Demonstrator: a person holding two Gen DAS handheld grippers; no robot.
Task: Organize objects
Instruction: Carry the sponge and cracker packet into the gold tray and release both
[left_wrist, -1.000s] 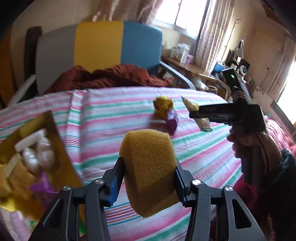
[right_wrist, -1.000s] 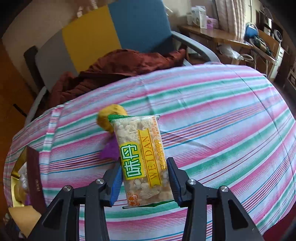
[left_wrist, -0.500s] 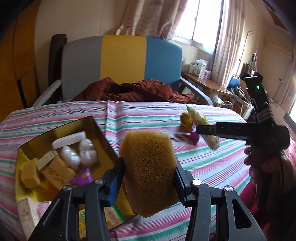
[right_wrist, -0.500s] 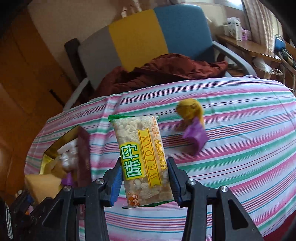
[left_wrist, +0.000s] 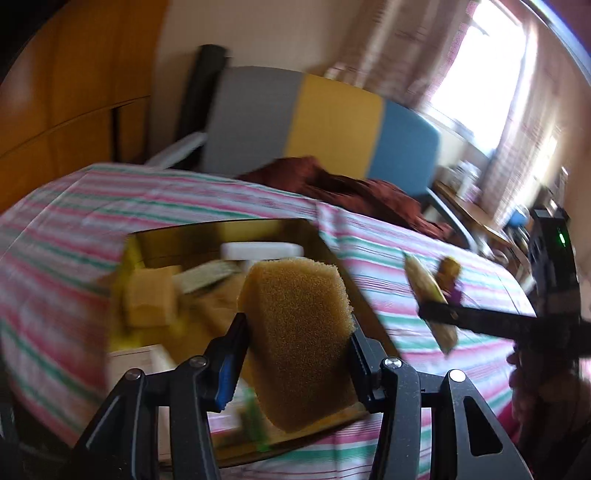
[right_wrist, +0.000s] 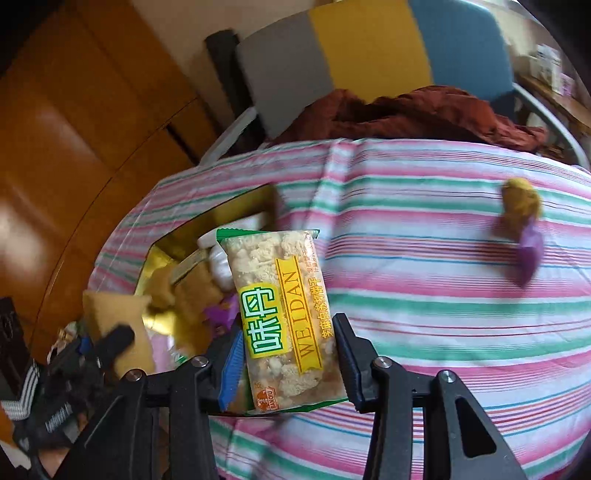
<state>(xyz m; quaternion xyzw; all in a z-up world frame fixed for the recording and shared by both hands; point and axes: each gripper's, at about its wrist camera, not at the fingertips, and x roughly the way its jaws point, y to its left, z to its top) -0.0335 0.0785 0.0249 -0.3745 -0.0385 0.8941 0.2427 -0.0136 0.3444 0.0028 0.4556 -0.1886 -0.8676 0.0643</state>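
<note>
Striped cloth in pink, green and white covers the tabletop (right_wrist: 424, 295). Behind it stands one chair (left_wrist: 325, 122) with a grey, a yellow and a blue panel, and one dark red garment (right_wrist: 424, 110) lies on its seat. Orange-brown wooden panels fill the left background.

One gold tray (left_wrist: 155, 240) lies on the cloth. A second ago it was only at the left edge of the left wrist view; now it sits in the middle of that view, under the sponge. In the right wrist view it has come from the left border to just behind the packet. Inside it I see a white bar, one yellow sponge piece and some wrapped things, but blur hides their exact number.

The left claw (left_wrist: 299, 336) is clamped on one brown-yellow sponge (left_wrist: 299, 332), held upright above the near part of the tray. This grip is the same as before.

The right claw (right_wrist: 284, 354) is clamped on one clear snack packet (right_wrist: 284, 306) with green ends. Its label reads "WEIDAN" on a yellow band, with large Chinese characters on a bright yellow-green patch, and a small round logo at the bottom reads "BANQIU". The packet hangs over the tray's near edge.

One small yellow and purple thing (right_wrist: 522, 221) lies on the cloth, well apart from the tray, now far to the right in the right wrist view.
</note>
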